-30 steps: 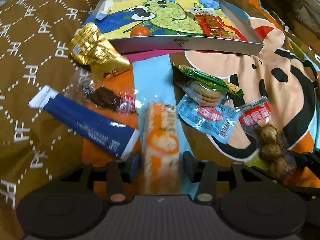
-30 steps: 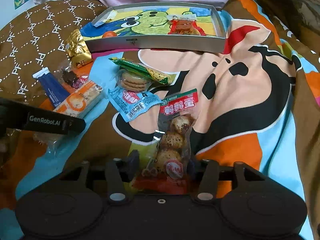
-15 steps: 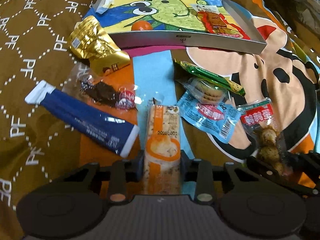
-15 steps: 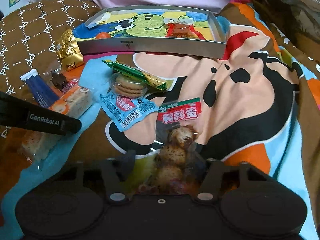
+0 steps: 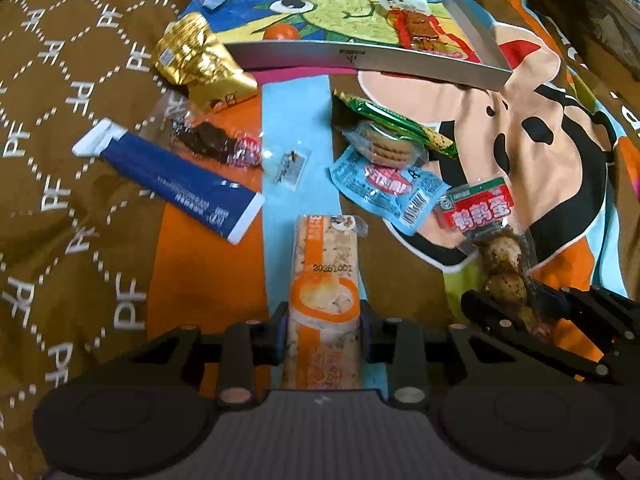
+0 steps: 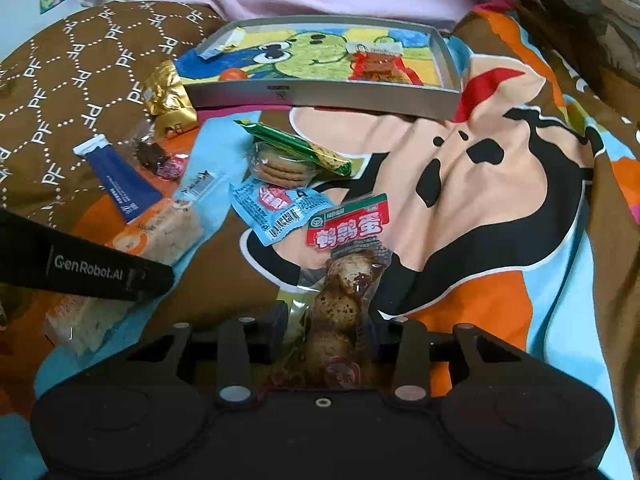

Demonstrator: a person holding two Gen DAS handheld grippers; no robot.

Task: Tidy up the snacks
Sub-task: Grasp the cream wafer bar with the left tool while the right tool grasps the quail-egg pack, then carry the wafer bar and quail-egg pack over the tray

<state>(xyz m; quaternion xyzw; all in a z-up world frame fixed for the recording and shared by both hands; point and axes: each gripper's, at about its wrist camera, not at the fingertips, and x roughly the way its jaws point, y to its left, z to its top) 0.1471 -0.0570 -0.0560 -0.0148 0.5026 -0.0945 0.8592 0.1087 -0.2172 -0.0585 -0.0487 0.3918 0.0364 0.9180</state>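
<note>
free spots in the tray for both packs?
Tray: bare in the middle, between the orange ball near the front wall and the red pack at right. The white wrapper fills the far-left corner. The blanket in front of it is crowded, from the gold bag to the biscuits.

The orange snack bar's lower end is hidden behind the left gripper.
</note>
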